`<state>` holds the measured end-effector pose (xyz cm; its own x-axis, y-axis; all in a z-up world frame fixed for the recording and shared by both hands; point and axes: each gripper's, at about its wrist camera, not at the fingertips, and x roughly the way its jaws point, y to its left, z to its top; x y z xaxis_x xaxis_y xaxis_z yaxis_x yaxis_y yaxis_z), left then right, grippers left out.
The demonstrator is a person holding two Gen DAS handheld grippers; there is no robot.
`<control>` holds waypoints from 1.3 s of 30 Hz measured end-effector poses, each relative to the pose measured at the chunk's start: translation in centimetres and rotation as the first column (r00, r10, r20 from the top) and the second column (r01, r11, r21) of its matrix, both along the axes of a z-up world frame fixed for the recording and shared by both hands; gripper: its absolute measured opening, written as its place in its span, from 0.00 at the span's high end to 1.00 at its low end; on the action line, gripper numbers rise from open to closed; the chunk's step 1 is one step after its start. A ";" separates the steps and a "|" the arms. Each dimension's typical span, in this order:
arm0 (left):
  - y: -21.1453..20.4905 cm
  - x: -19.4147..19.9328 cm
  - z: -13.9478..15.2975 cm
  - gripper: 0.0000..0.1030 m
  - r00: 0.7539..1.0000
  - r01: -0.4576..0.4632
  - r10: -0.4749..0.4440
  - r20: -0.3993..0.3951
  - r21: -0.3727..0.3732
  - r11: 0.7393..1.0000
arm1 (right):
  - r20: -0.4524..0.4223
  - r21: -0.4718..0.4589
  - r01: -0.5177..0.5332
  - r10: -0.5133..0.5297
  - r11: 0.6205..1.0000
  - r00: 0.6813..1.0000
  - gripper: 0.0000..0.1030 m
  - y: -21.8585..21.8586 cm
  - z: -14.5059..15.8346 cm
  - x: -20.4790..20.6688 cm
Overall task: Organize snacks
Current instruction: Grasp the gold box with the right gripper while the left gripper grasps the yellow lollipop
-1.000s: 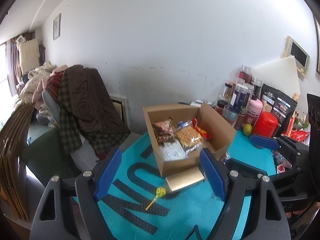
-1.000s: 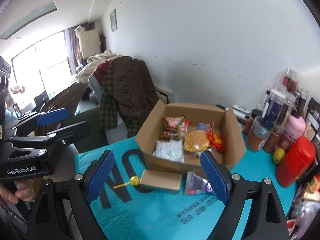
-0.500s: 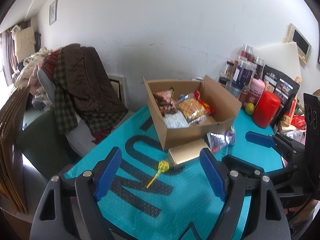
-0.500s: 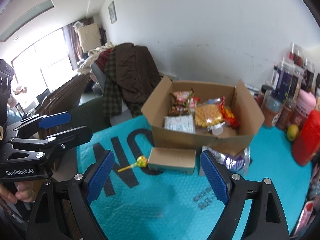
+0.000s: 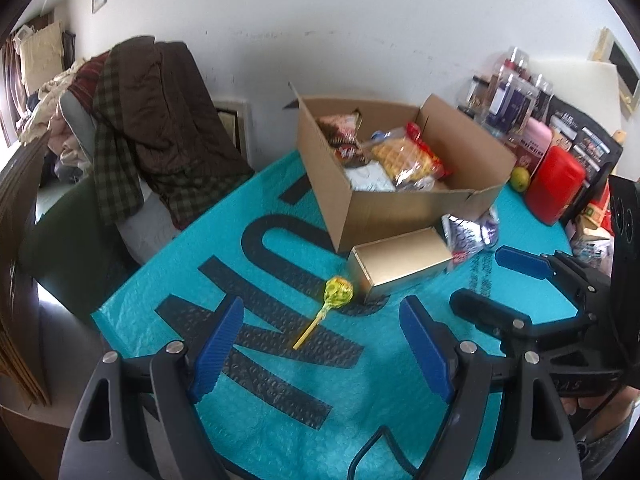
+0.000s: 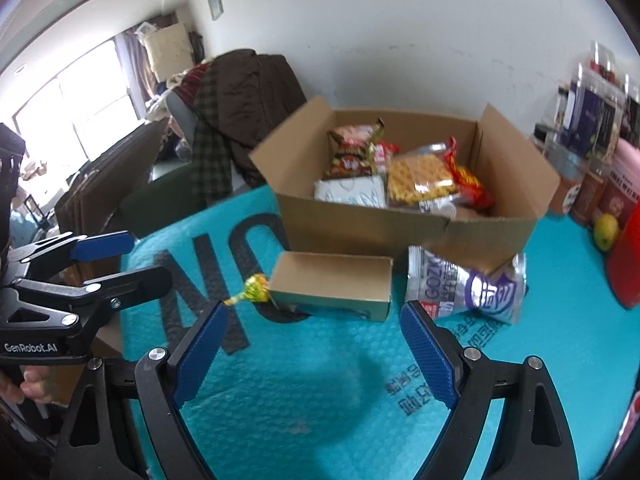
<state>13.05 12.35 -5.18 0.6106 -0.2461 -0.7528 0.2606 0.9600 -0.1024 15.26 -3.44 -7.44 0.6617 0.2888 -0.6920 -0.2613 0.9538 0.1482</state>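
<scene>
Meanwhile, two hand-held grippers are hovering over a teal mat (image 5: pixel 280 420) where three snacks are lying outside a cardboard box (image 5: pixel 400 208) already holding several packets. The left gripper (image 5: pixel 320 344) is standing with its blue pads spread and nothing between them; the right gripper (image 6: pixel 316 352) is likewise spread and empty. A yellow-green lollipop (image 5: pixel 338 292) is lying just ahead of the left gripper, its stick running back toward the gap between the pads and slanting to the left, its head almost touching the near corner of a small tan carton (image 5: pixel 400 264). That carton is lying lengthwise across the right gripper's view (image 6: pixel 332 280), directly ahead of the open jaws, with a silver-and-purple packet (image 6: pixel 468 288) just to its right, tucked against the box's front wall. By this reading, the left hand is nearer the lollipop and the right hand nearer the carton; gripping the carton across its short width would likely call for approaching over its long side.
</scene>
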 end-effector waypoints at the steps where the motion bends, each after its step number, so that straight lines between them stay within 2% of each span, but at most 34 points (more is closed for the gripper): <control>1: -0.1 0.3 -0.4 0.22 1.000 0.000 0.000 -0.011 -0.002 1.000 | -0.008 0.000 0.001 -0.001 1.000 1.000 0.14 -0.1 -0.4 0.3; 10: 0.1 2.2 -2.6 0.22 0.998 -0.032 0.033 -0.056 0.015 0.999 | -0.078 0.010 -0.018 0.019 1.000 0.997 0.14 -1.3 -3.6 3.6; 18: 1.4 2.6 -3.1 0.22 0.993 -0.087 0.087 -0.075 0.003 0.996 | -0.106 0.045 -0.088 0.093 0.995 0.990 0.16 -0.6 -4.4 5.0; 32: 3.3 0.9 -3.2 0.22 0.991 -0.116 0.115 -0.072 -0.015 0.993 | -0.137 0.129 -0.158 0.176 0.979 0.975 0.17 2.1 -4.3 1.2; 36: 3.7 0.7 -3.3 0.22 0.990 -0.125 0.123 -0.071 -0.019 0.992 | -0.131 0.116 -0.174 0.189 0.978 0.973 0.17 2.9 -4.2 0.7; 39: 3.8 0.5 -3.3 0.22 0.990 -0.128 0.126 -0.068 -0.023 0.991 | -0.089 0.064 -0.127 0.132 0.990 0.987 0.17 2.5 -3.5 0.4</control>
